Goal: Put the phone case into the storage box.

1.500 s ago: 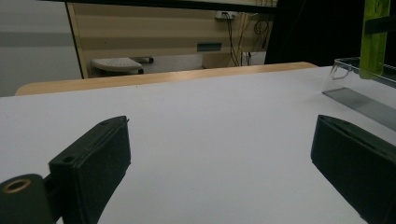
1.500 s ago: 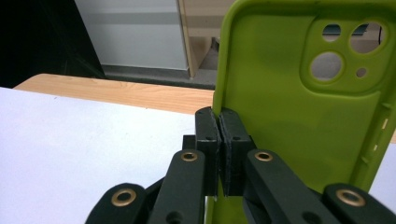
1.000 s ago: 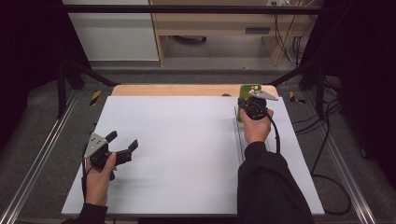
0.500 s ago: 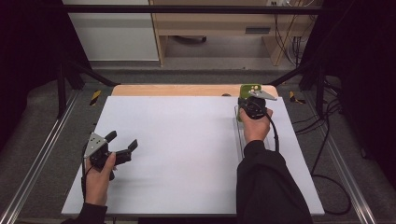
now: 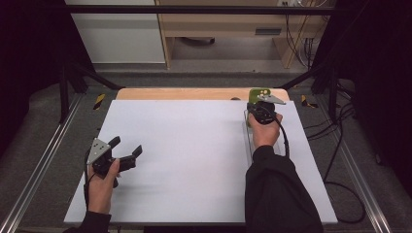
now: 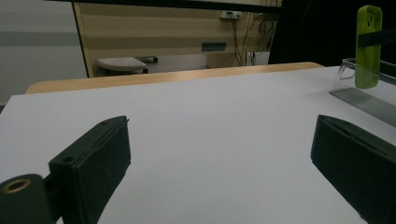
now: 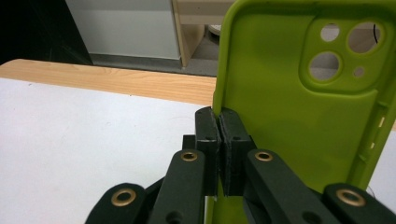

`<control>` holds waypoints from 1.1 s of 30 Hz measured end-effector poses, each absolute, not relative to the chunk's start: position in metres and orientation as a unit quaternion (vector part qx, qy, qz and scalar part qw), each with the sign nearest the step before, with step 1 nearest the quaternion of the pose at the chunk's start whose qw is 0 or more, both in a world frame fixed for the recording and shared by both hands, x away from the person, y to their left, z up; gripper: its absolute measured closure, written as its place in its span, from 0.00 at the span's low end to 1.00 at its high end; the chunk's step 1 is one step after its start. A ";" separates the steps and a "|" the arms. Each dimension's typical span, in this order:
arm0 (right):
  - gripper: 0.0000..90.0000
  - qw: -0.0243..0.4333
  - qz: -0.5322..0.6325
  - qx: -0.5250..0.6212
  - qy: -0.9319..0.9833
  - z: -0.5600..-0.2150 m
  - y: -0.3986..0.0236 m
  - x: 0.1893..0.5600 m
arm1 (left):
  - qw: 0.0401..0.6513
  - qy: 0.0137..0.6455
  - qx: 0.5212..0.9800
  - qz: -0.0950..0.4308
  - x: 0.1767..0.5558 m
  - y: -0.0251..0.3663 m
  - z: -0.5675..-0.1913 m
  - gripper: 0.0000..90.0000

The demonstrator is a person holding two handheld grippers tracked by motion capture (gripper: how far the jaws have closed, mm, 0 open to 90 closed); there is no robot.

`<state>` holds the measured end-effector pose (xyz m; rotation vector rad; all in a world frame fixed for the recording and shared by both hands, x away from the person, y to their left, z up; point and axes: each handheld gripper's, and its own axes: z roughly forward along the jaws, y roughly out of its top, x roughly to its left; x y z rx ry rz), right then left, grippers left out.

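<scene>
Nothing has moved since a second ago. Left gripper (image 5: 127,151) waits wide open and empty over the white table (image 5: 194,160); right gripper (image 7: 219,140) pinches the green phone case (image 7: 299,116) by one edge above the clear tray (image 6: 362,95). Thin grip: it could twist loose.

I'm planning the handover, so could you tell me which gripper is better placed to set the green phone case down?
Right: the right gripper already pinches the green phone case; the left gripper stands open, far across the table.
</scene>
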<state>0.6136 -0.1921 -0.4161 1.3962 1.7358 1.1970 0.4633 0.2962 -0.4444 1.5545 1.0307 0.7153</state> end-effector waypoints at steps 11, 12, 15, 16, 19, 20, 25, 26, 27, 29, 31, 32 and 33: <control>0.98 0.301 0.435 0.522 0.669 -0.421 -0.197 0.617 | 0.539 0.436 0.657 0.296 0.465 0.294 -0.450 0.05; 0.98 0.301 0.433 0.523 0.670 -0.422 -0.198 0.617 | 0.539 0.437 0.657 0.296 0.465 0.293 -0.450 0.05; 0.98 0.301 0.435 0.522 0.669 -0.423 -0.200 0.617 | 0.540 0.436 0.657 0.295 0.465 0.293 -0.449 0.05; 0.98 0.301 0.434 0.522 0.670 -0.423 -0.200 0.617 | 0.539 0.437 0.657 0.295 0.465 0.293 -0.449 0.05; 0.98 0.302 0.438 0.522 0.667 -0.422 -0.198 0.618 | 0.540 0.435 0.656 0.298 0.465 0.293 -0.448 0.05; 0.98 0.302 0.440 0.523 0.665 -0.422 -0.198 0.618 | 0.542 0.436 0.654 0.298 0.464 0.293 -0.448 0.05; 0.98 0.301 0.442 0.523 0.664 -0.424 -0.195 0.620 | 0.540 0.438 0.654 0.300 0.464 0.295 -0.448 0.05; 0.98 0.301 0.442 0.523 0.663 -0.425 -0.194 0.620 | 0.539 0.438 0.653 0.301 0.464 0.296 -0.448 0.05; 0.98 0.301 0.443 0.523 0.663 -0.425 -0.194 0.620 | 0.540 0.438 0.653 0.301 0.464 0.296 -0.448 0.05; 0.98 0.300 0.443 0.524 0.663 -0.425 -0.193 0.620 | 0.540 0.438 0.653 0.301 0.464 0.296 -0.447 0.05; 0.98 0.302 0.442 0.521 0.665 -0.426 -0.193 0.621 | 0.540 0.438 0.653 0.300 0.464 0.296 -0.448 0.05; 0.98 0.301 0.443 0.522 0.664 -0.426 -0.192 0.621 | 0.540 0.439 0.654 0.299 0.465 0.295 -0.449 0.05; 0.98 0.302 0.444 0.522 0.663 -0.426 -0.193 0.621 | 0.539 0.438 0.655 0.298 0.465 0.295 -0.449 0.05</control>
